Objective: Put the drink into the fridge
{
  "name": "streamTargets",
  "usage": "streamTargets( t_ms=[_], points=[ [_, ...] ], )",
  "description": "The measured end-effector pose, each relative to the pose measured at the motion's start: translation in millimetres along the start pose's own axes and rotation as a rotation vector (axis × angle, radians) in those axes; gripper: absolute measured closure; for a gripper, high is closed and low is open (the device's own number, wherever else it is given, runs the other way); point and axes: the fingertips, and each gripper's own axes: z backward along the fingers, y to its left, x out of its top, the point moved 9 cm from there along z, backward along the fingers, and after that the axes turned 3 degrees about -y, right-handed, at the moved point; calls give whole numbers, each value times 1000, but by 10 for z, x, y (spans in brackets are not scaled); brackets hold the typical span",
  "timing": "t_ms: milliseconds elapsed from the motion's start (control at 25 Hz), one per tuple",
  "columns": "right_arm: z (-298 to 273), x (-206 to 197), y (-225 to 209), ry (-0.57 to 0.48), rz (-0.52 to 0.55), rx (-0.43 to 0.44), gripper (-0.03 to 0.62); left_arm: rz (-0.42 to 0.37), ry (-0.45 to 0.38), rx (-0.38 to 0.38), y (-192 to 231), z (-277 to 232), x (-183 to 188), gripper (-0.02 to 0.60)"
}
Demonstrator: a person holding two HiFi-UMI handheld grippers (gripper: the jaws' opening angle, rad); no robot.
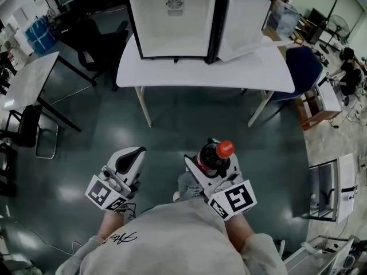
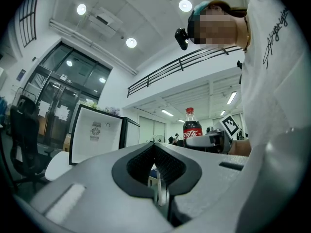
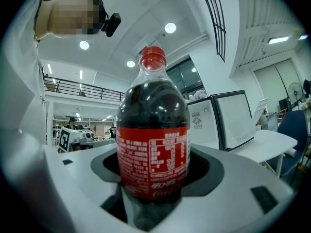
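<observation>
We count 1 drink, a cola bottle with a red cap, and it stands upright in the right tongs, held close in front of our chest. The right gripper view shows those tongs clenched on the lower body of the bottle, the red label facing the camera. The left tongs are level with them, just to the left. Their jaws are pressed together with nothing between them.

Ahead stands 1 fridge on a white worktop. Its door is swung open to the right and its white inside, with a round vent high on the back wall, faces us. A stretch of dark floor lies between us and the worktop, and the bottle is well apart from the fridge.

Around the worktop we see 1 blue chair at its right end and 1 black chair near its left end. Farther left are 1 more white table and a 2nd black chair beside it. Blue water jugs stand beyond that table. A fan and 1 seated person are at the far right.
</observation>
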Motion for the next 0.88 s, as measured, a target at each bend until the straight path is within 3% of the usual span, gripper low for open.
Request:
streamTargets(
  t_ms=[880],
  points=[
    [-926,25,-760,14,-22,108,275,-33,12,61,733,-662,-30,578]
  ],
)
